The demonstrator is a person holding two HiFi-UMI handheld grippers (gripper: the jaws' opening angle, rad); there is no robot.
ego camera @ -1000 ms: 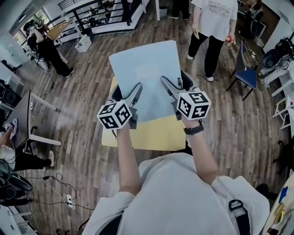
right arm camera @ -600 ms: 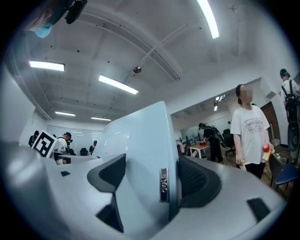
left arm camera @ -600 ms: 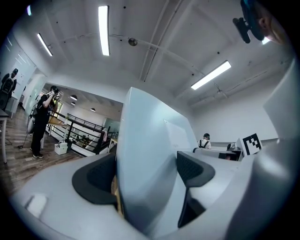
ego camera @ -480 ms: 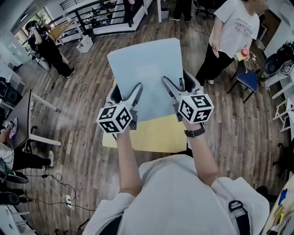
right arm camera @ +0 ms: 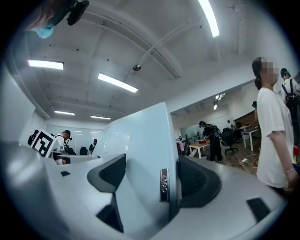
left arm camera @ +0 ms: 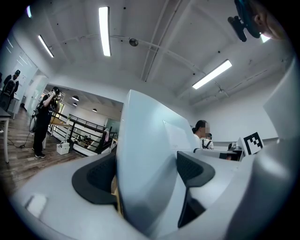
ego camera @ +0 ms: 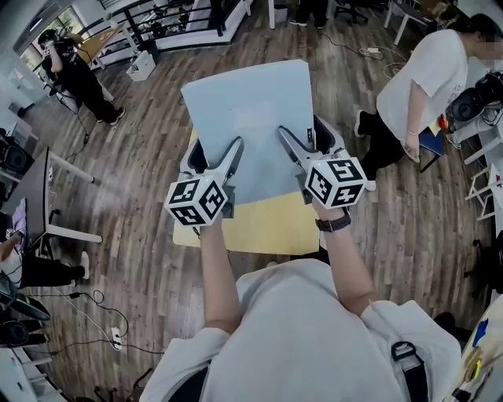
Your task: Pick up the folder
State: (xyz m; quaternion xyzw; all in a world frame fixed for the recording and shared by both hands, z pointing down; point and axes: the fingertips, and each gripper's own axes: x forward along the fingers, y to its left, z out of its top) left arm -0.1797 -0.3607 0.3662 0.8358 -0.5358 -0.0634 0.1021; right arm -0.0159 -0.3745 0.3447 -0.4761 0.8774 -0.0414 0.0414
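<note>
Folder (ego camera: 245, 118) over table (ego camera: 251, 232) — person (ego camera: 416, 94) beyond, right.

Floor: brown wood planks (ego camera: 149, 180), with black cables (ego camera: 93, 301) lying at the lower left.
Counter: a yellow counter (ego camera: 259, 228) stands in the middle of the floor.
Furniture: a dark desk (ego camera: 38, 196) on white legs at the left; a black railing (ego camera: 169, 23) along the top; a white box (ego camera: 143, 71) near it.
Ceiling: white (left arm camera: 178, 42), with long bright lights (left arm camera: 104, 30).
People: one in black (ego camera: 78, 74) at the top left, one in a white shirt (ego camera: 428, 82) at the right.
</note>
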